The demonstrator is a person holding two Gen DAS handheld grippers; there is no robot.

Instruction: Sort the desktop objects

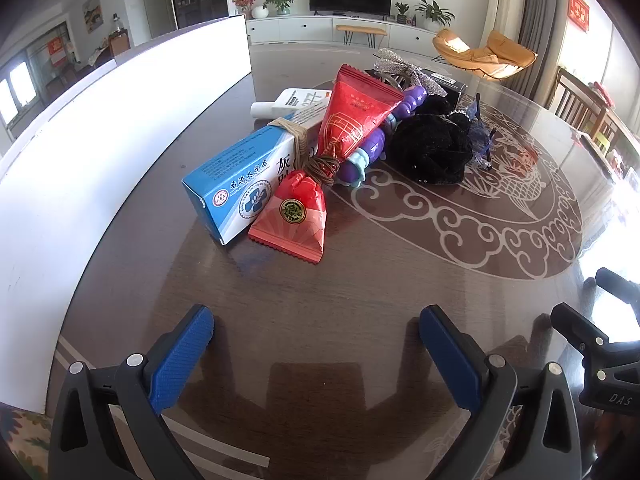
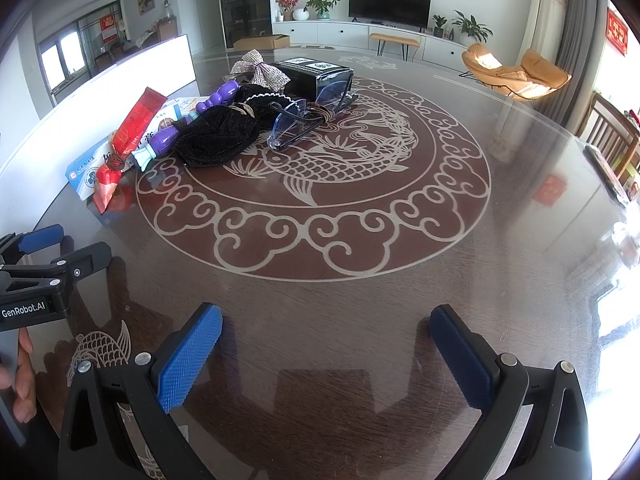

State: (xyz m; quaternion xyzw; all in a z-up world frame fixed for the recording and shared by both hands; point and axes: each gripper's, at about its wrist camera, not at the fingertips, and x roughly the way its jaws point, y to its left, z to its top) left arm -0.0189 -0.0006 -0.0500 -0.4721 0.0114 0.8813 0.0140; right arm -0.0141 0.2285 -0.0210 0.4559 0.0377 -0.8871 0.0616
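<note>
A pile of objects lies on the round dark table (image 1: 320, 300). A blue and white box (image 1: 236, 184) lies nearest, with a red snack packet (image 1: 340, 132) tied with hair bands on it. Behind are a purple toy (image 1: 376, 140), a black scrunchie (image 1: 432, 148), clear blue glasses (image 2: 304, 120), a silver bow (image 2: 260, 68), a black box (image 2: 316, 74) and a white tube (image 1: 288, 104). My left gripper (image 1: 316, 344) is open and empty, short of the pile. My right gripper (image 2: 326, 344) is open and empty over the table's front.
A white box wall (image 1: 100, 128) stands along the table's left side. Wooden chairs (image 2: 612, 140) stand at the right edge. The right gripper's body (image 1: 608, 344) shows in the left wrist view, and the left gripper's body (image 2: 48, 272) in the right wrist view.
</note>
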